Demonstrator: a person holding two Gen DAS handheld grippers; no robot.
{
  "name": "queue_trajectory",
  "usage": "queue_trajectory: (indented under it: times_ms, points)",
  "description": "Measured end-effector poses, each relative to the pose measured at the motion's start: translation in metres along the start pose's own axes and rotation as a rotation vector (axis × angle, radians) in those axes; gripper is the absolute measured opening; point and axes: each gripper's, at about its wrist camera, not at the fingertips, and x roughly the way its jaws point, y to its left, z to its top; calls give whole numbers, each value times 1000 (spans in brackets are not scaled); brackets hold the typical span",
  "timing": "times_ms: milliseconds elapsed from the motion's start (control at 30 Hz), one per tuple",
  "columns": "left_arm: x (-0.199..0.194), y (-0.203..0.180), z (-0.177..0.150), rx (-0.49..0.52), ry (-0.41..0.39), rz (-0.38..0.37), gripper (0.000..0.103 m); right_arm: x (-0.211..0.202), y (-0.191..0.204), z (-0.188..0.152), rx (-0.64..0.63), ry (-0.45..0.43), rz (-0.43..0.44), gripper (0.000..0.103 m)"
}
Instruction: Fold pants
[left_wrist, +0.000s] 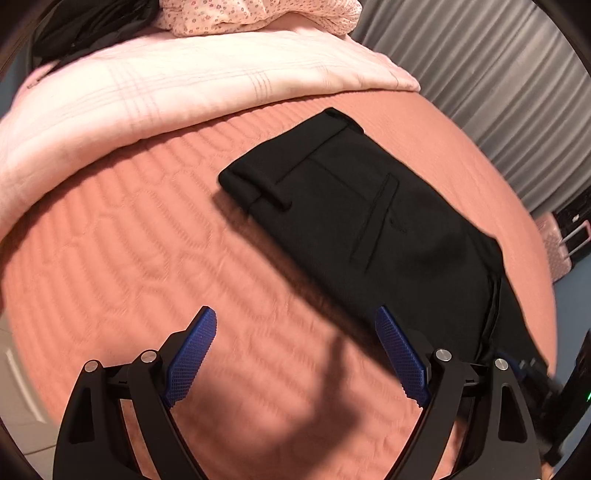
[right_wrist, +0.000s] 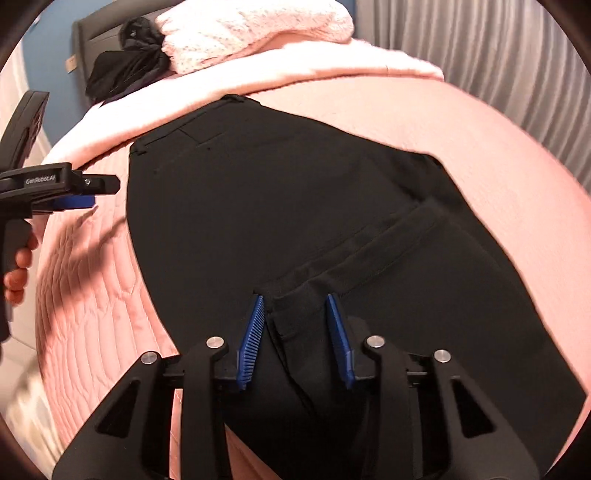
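Black pants (left_wrist: 369, 206) lie folded on the salmon quilted bedspread (left_wrist: 129, 258), waistband and belt loop toward the far left, a back pocket on top. My left gripper (left_wrist: 295, 317) hovers open over bare bedspread just left of the pants' near edge, with nothing between its blue pads. In the right wrist view the pants (right_wrist: 258, 206) fill the middle. My right gripper (right_wrist: 295, 299) stands partly open astride a folded hem strip of the pants; the pads do not press on it. The left gripper (right_wrist: 98, 192) shows at the left edge, held by a hand.
A pale pink blanket (left_wrist: 147, 92) lies across the far side of the bed, with a floral pink cloth (left_wrist: 258, 14) and a dark garment heap (left_wrist: 92, 26) behind it. Grey curtains (left_wrist: 480, 74) hang on the right. A pink suitcase (left_wrist: 554, 251) stands beside the bed.
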Motion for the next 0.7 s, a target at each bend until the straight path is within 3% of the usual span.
queue_trajectory:
  times_ms: [100, 167, 200, 267, 367, 500, 533, 567, 600, 700]
  points:
    - [18, 19, 19, -148, -3, -109, 86, -31, 0, -3, 78, -45, 36, 36]
    - [28, 36, 28, -278, -69, -195, 87, -58, -3, -9, 155, -103, 51, 41]
    - [31, 40, 31, -309, -93, -204, 88, -69, -3, -13, 184, -120, 45, 66]
    - [37, 41, 43, -334, -153, -214, 91, -96, 4, -23, 216, -170, 16, 91]
    - [51, 27, 65, -280, -146, -226, 91, -115, 14, -36, 225, -153, -7, 90]
    - [66, 3, 81, -196, -137, -112, 91, -120, 26, -62, 279, -83, -44, 91]
    - [65, -2, 83, -163, -145, -108, 81, -121, 28, -68, 289, -74, -47, 91]
    - [62, -5, 83, -138, -162, -89, 64, -121, 30, -76, 307, -60, -51, 91]
    - [58, -6, 83, -121, -174, -70, 26, -122, 31, -81, 319, -53, -54, 91]
    - [37, -21, 87, -77, -213, -117, 18, -131, 23, -97, 376, -52, -79, 91]
